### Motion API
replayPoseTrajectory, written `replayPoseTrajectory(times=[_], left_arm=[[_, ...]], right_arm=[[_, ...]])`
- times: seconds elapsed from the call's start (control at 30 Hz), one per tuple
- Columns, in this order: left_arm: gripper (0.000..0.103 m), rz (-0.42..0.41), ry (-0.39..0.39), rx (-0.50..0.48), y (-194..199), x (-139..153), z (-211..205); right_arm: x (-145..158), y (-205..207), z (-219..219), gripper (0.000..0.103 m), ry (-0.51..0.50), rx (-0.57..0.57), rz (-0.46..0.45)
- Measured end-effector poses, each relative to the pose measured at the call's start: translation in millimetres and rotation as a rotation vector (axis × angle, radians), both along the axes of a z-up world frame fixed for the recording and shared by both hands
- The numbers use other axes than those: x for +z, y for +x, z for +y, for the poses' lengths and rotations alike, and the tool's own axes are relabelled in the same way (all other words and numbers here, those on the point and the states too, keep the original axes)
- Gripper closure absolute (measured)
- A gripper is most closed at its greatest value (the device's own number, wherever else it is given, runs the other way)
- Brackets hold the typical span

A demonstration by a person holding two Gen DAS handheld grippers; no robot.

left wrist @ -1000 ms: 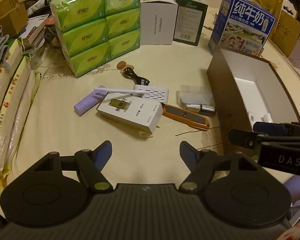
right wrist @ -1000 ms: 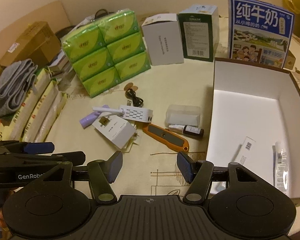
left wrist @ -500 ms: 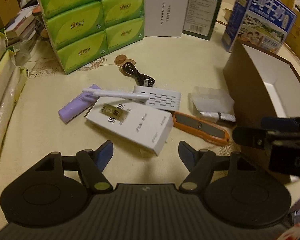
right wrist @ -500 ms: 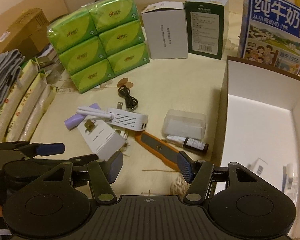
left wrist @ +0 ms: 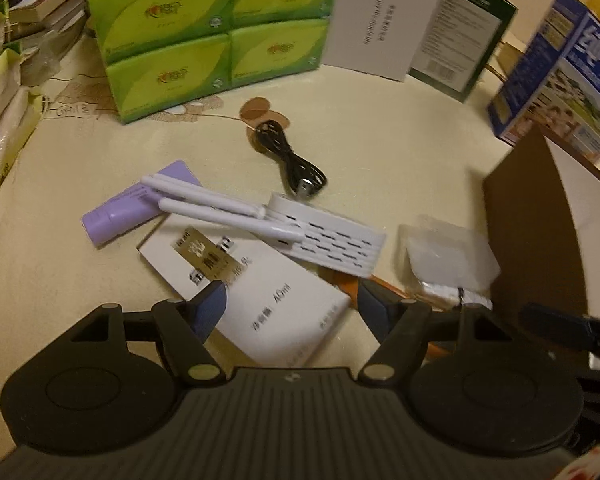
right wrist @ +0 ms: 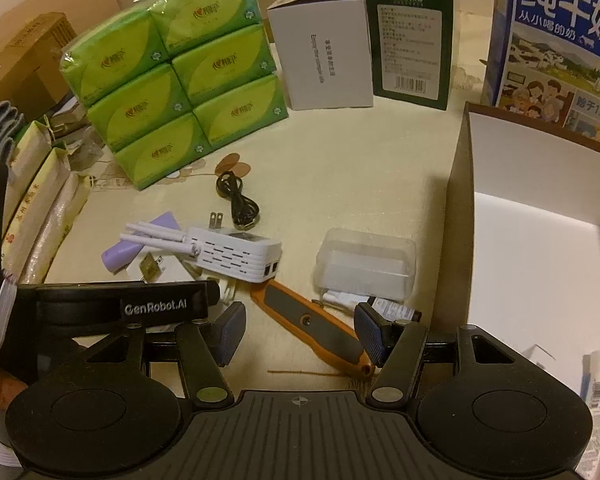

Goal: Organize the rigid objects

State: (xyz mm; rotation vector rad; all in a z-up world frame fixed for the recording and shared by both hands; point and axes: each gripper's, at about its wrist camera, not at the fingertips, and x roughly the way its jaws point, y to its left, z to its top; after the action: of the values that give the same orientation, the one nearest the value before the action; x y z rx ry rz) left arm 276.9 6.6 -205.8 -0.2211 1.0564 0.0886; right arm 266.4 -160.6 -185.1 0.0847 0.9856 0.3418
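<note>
A: Why is the left tool (left wrist: 290,300) hanging where it is?

B: It is tilting down over the white carton (left wrist: 256,292), with its jaws standing apart on either side of the carton's near end and not pressing on it. That looks like lining up for a grasp; nothing is being held.

A: And the right tool (right wrist: 298,330)?

B: Its jaws are also standing apart and empty, hovering over the orange utility knife (right wrist: 312,326), which is lying slantwise on the cream worktop (right wrist: 360,160). Each tool seems to be aiming at its own item.

A: Where are the loose things lying?

B: They are sitting in a cluster left of the open brown box (right wrist: 466,216), which is probably the place they are going. A white router (right wrist: 236,250) is resting partly on the carton, its two antennas reaching across a lilac tube (right wrist: 140,246). A clear plastic case (right wrist: 364,266) is sitting near the box wall, with a small dark bottle (right wrist: 396,310) just in front of it. A black cable (right wrist: 236,200) is coiling farther back.

A: How is the carton looking?

B: It is showing as a flat white box with a gold label and dark print, blurred in the left view
</note>
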Motion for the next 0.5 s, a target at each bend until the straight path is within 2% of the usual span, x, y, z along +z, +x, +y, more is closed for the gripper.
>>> replayPoseTrajectory(times=[0.13, 0.3, 0.47, 0.5], left_arm=[[0.032, -0.004, -0.018, -0.006, -3.8, -1.5, 9.7], [0.038, 0.004, -0.013, -0.022, -23.1, -4.8, 28.2], [0.059, 0.045, 0.058, -0.003, -43.3, -14.0, 52.2], [0.058, 0.052, 0.072, 0.01, -46.7, -16.9, 59.2]], right_arm=[[-4.4, 5.6, 3.7, 0.045, -0.005, 0.023, 0.001], [-12.0, 7.7, 13.5, 0.045, -0.02, 0.056, 0.006], [-17.6, 4.8, 19.9, 0.045, -0.016, 0.07, 0.02], [-18.6, 4.0, 21.2, 0.045, -0.016, 0.075, 0.022]])
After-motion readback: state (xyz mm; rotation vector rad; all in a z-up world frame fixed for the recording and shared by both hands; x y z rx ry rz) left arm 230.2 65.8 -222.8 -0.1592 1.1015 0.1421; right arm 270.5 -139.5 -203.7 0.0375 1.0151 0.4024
